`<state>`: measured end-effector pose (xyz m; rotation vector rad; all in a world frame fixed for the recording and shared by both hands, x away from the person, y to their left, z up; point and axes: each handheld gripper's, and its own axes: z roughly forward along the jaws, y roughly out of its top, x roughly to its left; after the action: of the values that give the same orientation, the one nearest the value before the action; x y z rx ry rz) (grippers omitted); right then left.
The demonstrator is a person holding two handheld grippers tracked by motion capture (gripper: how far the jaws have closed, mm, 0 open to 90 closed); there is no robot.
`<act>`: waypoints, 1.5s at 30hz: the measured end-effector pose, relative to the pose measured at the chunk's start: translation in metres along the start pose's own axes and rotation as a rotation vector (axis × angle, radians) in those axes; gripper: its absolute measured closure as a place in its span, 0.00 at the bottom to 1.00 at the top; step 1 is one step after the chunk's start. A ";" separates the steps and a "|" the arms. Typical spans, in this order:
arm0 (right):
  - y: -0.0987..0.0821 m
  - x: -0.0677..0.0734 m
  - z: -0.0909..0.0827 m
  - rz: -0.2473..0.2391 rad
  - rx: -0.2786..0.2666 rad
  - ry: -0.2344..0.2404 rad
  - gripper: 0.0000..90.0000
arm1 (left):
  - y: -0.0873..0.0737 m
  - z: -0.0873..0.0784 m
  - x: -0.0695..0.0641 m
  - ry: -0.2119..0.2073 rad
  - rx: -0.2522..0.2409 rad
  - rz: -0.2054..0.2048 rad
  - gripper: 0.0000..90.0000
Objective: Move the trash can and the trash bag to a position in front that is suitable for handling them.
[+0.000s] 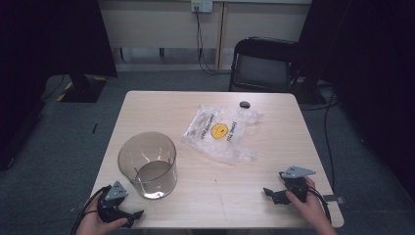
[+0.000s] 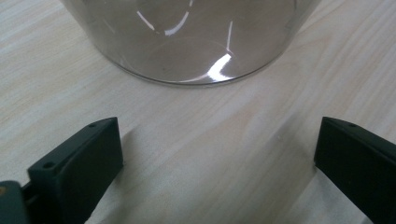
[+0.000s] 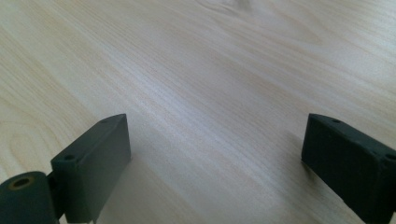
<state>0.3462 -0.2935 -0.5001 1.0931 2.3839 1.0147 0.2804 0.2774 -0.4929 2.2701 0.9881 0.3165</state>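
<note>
— So, where do things stand?
— Both my grippers are released, jaws wide, nothing between them: left gripper (image 1: 128, 215) at the lower left, right gripper (image 1: 272, 194) at the lower right. The clear tub (image 1: 147, 164) stands left of centre; the plastic bag (image 1: 220, 132) lies mid-table.
— Advice?
— I'd approach the bag low and pinch one edge.

plastic bag (image 1: 220, 132), print too small to read
</note>
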 end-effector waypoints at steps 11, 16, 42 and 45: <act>0.000 0.000 0.000 0.000 0.000 0.001 0.08 | 0.004 -0.008 -0.001 -0.014 -0.057 -0.033 0.18; 0.000 -0.001 0.000 -0.002 0.001 0.006 0.08 | 0.010 -0.014 -0.001 0.001 -0.105 -0.040 0.18; 0.002 -0.001 0.002 -0.006 0.007 0.009 0.05 | 0.054 0.001 0.004 0.054 -0.068 -0.011 0.16; 0.002 -0.001 0.002 -0.005 0.008 0.008 0.05 | 0.063 0.008 0.003 0.048 -0.066 -0.010 0.16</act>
<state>0.3490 -0.2925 -0.5004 1.0869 2.3981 1.0107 0.3216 0.2437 -0.4588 2.2066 0.9989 0.3957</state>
